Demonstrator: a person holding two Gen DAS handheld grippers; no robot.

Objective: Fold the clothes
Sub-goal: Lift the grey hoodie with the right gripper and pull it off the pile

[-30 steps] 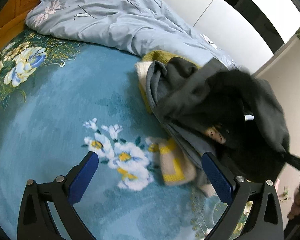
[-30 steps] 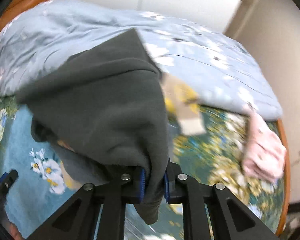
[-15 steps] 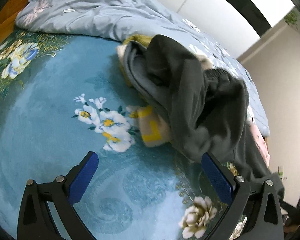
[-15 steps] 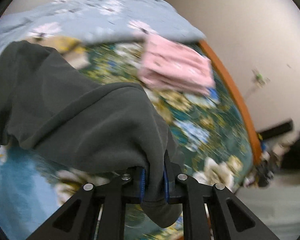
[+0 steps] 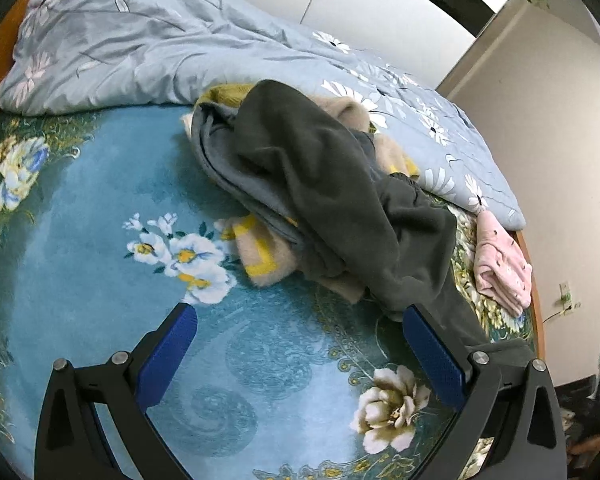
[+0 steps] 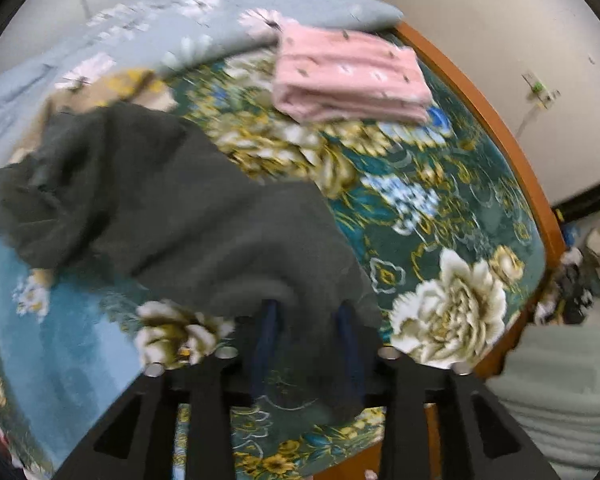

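While one pink garment (image 6: 350,76) lies folded near the bed's (image 6: 496,128) wooden edge, the dark grey garment (image 5: 340,200) sprawls unfolded; right gripper (image 6: 310,344) has just been opening, cloth apparently loose between; left gripper (image 5: 300,360) gapes empty.

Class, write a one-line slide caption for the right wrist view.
Right hand-held gripper, jaws just opening, straddles the dark grey garment on the floral bedspread, beyond it a folded pink garment.

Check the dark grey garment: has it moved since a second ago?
Yes. The dark grey garment now trails from the clothes pile toward the bed's near corner, closer to the folded pink cloth; the right gripper's jaws just opened.
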